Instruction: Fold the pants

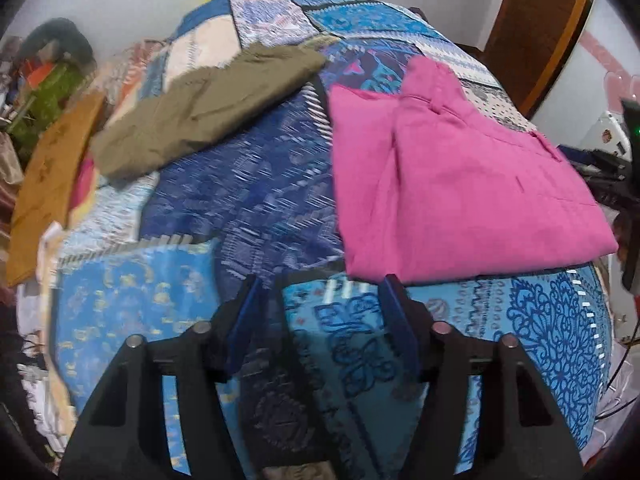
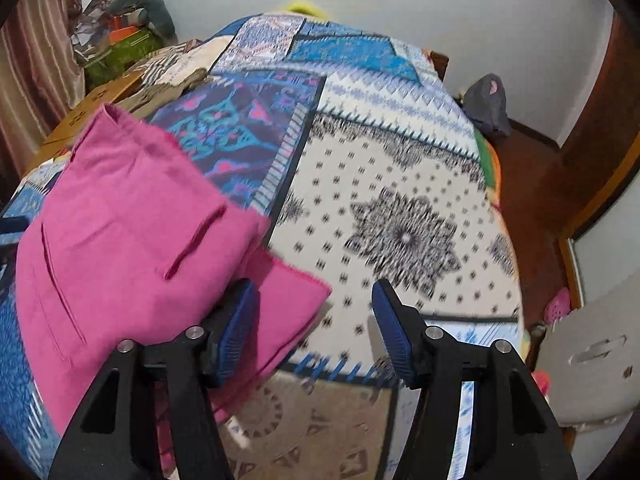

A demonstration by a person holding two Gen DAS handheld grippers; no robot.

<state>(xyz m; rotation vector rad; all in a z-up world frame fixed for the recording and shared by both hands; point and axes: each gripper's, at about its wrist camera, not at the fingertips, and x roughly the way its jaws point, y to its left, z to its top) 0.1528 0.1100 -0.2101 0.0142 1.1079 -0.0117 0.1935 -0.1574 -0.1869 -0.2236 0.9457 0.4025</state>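
Pink pants (image 1: 456, 184) lie folded into a thick rectangle on the patchwork bedspread (image 1: 248, 200), right of centre in the left wrist view. My left gripper (image 1: 320, 292) is open and empty, hovering just short of the pants' near edge. In the right wrist view the pink pants (image 2: 132, 248) fill the left side. My right gripper (image 2: 316, 304) is open and empty over their near right corner, with its left finger (image 2: 236, 328) above the fabric.
Olive-brown pants (image 1: 208, 108) lie folded at the bed's far left. A mustard cloth (image 1: 52, 184) and a clutter pile (image 1: 44, 72) sit off the left edge. A wooden door (image 1: 536, 28) stands at the far right. A grey bag (image 2: 486, 104) and a white chair (image 2: 592, 364) stand on the floor, right.
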